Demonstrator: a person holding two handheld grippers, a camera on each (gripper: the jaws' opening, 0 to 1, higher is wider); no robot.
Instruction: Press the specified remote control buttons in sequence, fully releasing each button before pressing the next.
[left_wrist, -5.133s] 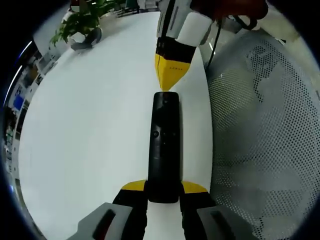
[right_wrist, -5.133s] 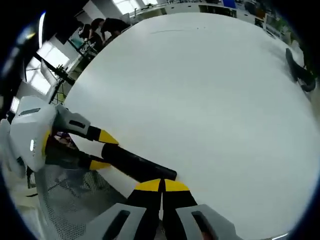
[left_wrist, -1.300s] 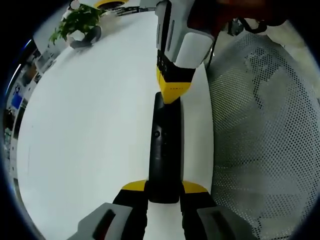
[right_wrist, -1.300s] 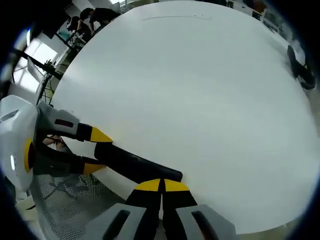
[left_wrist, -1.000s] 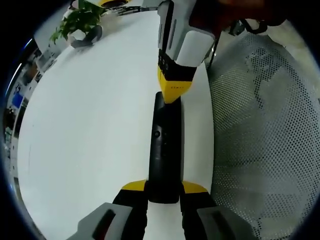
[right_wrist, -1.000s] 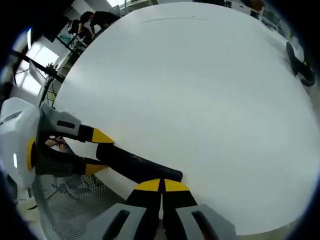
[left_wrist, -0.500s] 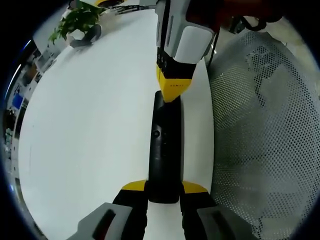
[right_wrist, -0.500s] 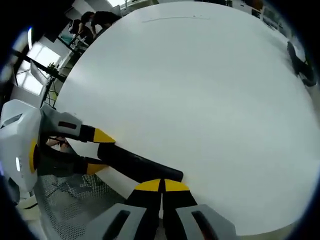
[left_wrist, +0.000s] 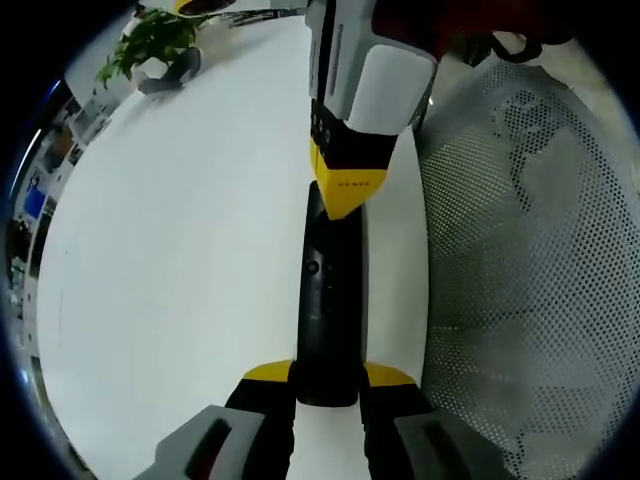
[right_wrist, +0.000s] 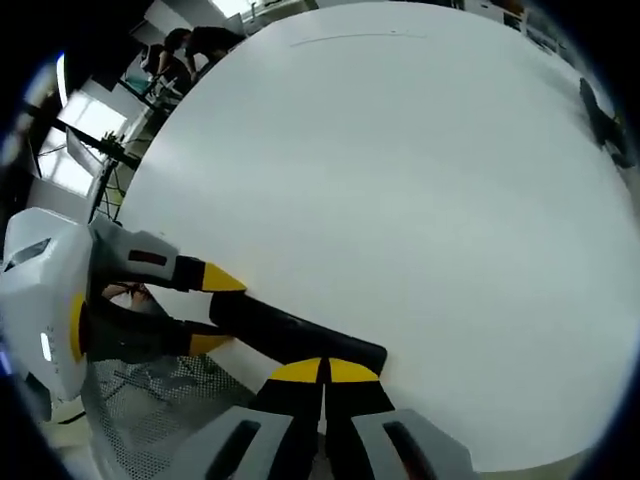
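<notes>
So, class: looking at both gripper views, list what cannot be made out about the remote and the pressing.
- Which button is pressed: in the left gripper view the right gripper covers the far end of the remote.
- Button labels: too small and dark there.
- The remote's button face: in the right gripper view the remote shows side-on, with the right gripper over its near end.
- The remote's near end: hidden between the left gripper jaws.

The left gripper view looks close along the remote control (left_wrist: 328, 290) between its jaws toward the facing right gripper (left_wrist: 345, 205). The right gripper view looks steeply down from above, across the white table (right_wrist: 400, 170). Both share remote and tabletop.
</notes>
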